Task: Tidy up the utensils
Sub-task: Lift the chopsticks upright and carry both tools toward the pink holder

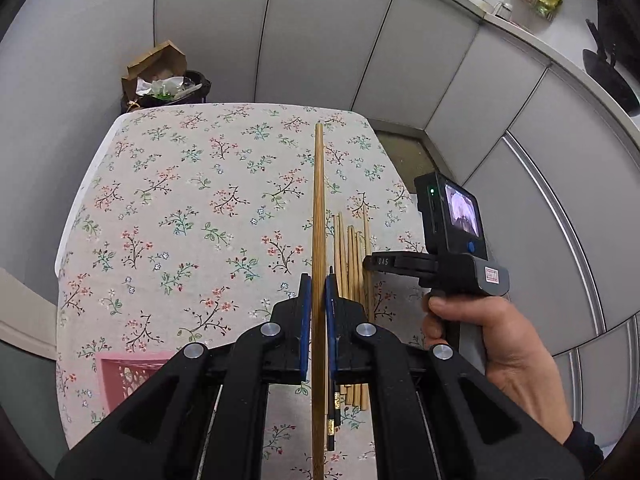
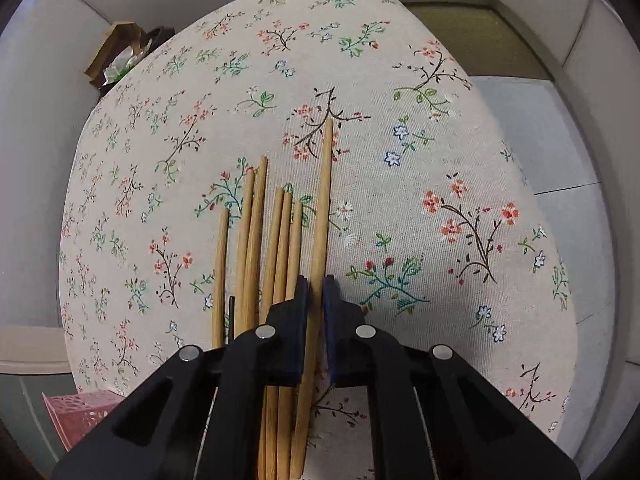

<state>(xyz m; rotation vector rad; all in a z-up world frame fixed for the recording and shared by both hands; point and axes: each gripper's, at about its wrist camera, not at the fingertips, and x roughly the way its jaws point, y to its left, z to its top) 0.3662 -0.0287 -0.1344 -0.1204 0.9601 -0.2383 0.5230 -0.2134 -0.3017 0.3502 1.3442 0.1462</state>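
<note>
My left gripper [image 1: 317,284] is shut on a long wooden chopstick [image 1: 319,208] and holds it above the floral tablecloth [image 1: 192,216]. Several light wooden chopsticks [image 1: 354,256] lie side by side on the cloth just right of it, with dark chopsticks [image 1: 333,420] under my fingers. My right gripper [image 2: 317,286] is shut on the rightmost wooden chopstick [image 2: 325,184] of that row [image 2: 256,224], low over the cloth. It also shows in the left wrist view [image 1: 452,264], held by a hand at the right.
A pink perforated basket [image 1: 128,376] stands at the table's near left corner, also seen in the right wrist view [image 2: 78,412]. A bin with a paper bag [image 1: 164,80] stands beyond the far table edge. Grey cabinets surround the table.
</note>
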